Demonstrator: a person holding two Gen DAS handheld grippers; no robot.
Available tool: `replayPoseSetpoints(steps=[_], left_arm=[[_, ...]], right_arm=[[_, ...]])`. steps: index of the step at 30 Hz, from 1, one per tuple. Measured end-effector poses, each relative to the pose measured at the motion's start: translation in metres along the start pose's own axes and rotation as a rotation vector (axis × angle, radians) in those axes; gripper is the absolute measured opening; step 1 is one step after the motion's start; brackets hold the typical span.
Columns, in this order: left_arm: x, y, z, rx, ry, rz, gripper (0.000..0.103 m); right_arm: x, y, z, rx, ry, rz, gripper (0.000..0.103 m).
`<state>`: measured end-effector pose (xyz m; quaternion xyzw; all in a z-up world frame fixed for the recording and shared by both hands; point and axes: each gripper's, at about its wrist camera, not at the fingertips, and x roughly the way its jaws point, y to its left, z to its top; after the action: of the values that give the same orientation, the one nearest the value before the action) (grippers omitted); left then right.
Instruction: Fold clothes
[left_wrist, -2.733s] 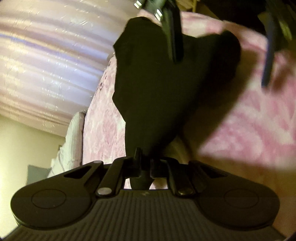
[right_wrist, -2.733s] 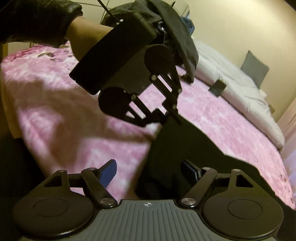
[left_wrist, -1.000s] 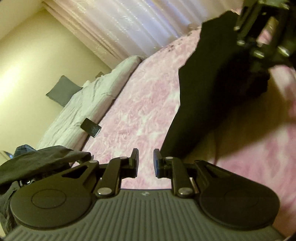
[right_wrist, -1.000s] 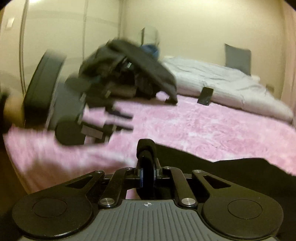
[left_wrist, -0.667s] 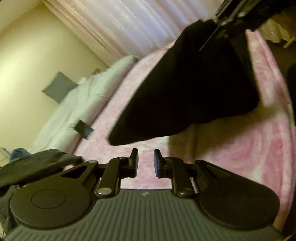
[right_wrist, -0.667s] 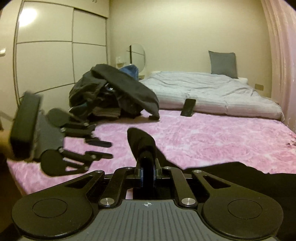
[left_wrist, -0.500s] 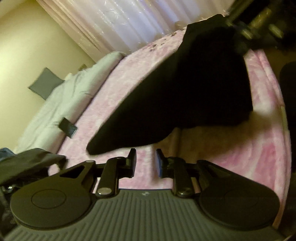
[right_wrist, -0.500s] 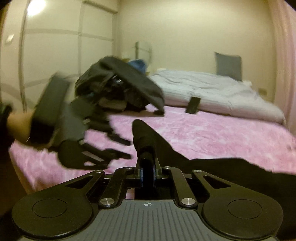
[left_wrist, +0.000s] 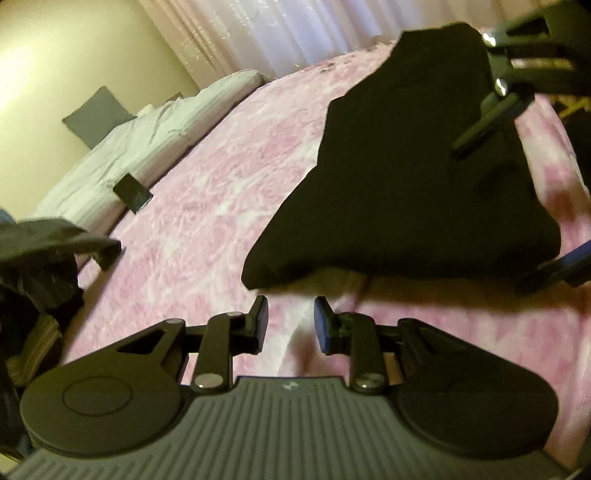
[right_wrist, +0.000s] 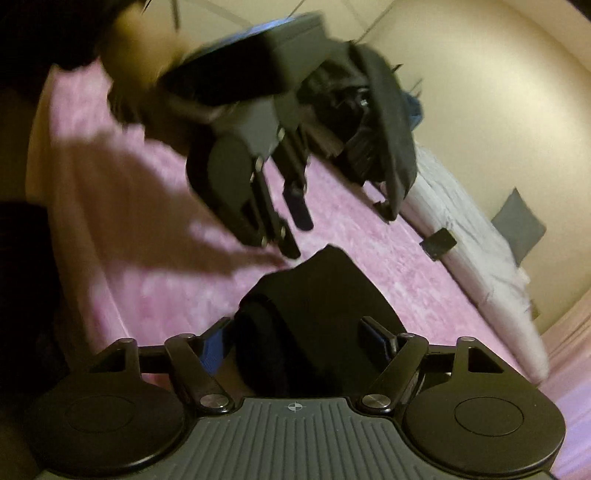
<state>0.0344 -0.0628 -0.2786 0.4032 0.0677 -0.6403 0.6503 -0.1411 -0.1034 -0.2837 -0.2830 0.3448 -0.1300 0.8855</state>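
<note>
Blanket (left_wrist: 207, 221), pink and plush, under a black garment (left_wrist: 417, 177) lying folded at 1 o'clock.
Garment's near edge is hidden behind the right gripper (right_wrist: 295, 341), jaws spread wide, fabric between but ungripped. Left gripper (left_wrist: 290, 319) is parted, empty, just short of the garment's tip. Blurred clothes pile (left_wrist: 40, 258) cut off at 9 o'clock.

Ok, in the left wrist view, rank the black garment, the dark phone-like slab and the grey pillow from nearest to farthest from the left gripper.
From the left gripper, which is open:
1. Black garment: just ahead, slightly right, on the pink blanket.
2. Dark phone-like slab: farther out, left, at the edge of the pale bedding.
3. Grey pillow: farthest, upper left, against the wall.
</note>
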Motion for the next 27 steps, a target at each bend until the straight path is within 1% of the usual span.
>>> replayPoseSetpoints(steps=[1, 3, 4, 6, 7, 8, 10, 11, 12, 13, 14, 16, 18, 22, 23, 25, 27], left_arm=[[-0.001, 0.002, -0.003, -0.020, -0.005, -0.002, 0.025], [-0.002, 0.006, -0.004, -0.040, -0.012, 0.005, 0.025], [-0.004, 0.006, -0.005, -0.047, -0.016, 0.014, 0.025], [-0.010, 0.008, -0.005, -0.066, -0.026, 0.042, 0.025], [-0.014, 0.009, -0.003, -0.075, -0.033, 0.064, 0.026], [-0.019, 0.010, -0.001, -0.088, -0.042, 0.094, 0.026], [-0.030, 0.011, 0.006, -0.130, -0.067, 0.167, 0.026], [-0.035, 0.012, 0.009, -0.163, -0.075, 0.196, 0.026], [-0.040, 0.013, 0.013, -0.199, -0.076, 0.212, 0.026], [-0.044, 0.011, 0.019, -0.215, -0.074, 0.221, 0.026], [-0.047, 0.008, 0.024, -0.225, -0.070, 0.230, 0.026], [-0.050, -0.002, 0.039, -0.213, -0.060, 0.228, 0.026], [-0.050, -0.015, 0.057, -0.199, -0.057, 0.209, 0.026], [-0.034, -0.047, 0.098, -0.170, -0.063, 0.137, 0.026], [-0.027, -0.057, 0.107, -0.162, -0.066, 0.112, 0.027], [-0.011, -0.077, 0.128, -0.141, -0.075, 0.056, 0.028], [0.006, -0.098, 0.149, -0.116, -0.085, 0.001, 0.029]], right_arm=[[0.004, 0.005, -0.001, -0.037, 0.015, -0.006, 0.074], [0.007, 0.012, -0.005, -0.096, 0.004, -0.008, 0.054], [0.009, 0.015, -0.007, -0.120, -0.001, -0.007, 0.032], [0.012, 0.008, -0.007, -0.078, 0.006, 0.018, 0.021], [0.013, 0.004, -0.007, -0.054, 0.009, 0.031, 0.011], [0.012, -0.005, -0.007, -0.003, 0.004, 0.047, 0.010], [0.008, -0.036, -0.010, 0.206, -0.026, 0.111, 0.008], [0.005, -0.058, -0.011, 0.333, -0.048, 0.145, 0.008], [0.003, -0.082, -0.015, 0.454, -0.081, 0.167, 0.007], [-0.003, -0.110, -0.022, 0.573, -0.133, 0.164, 0.007], [-0.009, -0.137, -0.030, 0.662, -0.177, 0.146, 0.007], [-0.027, -0.200, -0.060, 0.880, -0.278, 0.090, 0.007], [-0.051, -0.255, -0.102, 1.056, -0.373, -0.007, 0.007], [-0.098, -0.319, -0.221, 1.334, -0.463, -0.254, 0.007], [-0.102, -0.327, -0.258, 1.411, -0.449, -0.287, 0.007], [-0.098, -0.333, -0.326, 1.571, -0.397, -0.324, 0.007], [-0.094, -0.330, -0.379, 1.688, -0.321, -0.342, 0.007]])
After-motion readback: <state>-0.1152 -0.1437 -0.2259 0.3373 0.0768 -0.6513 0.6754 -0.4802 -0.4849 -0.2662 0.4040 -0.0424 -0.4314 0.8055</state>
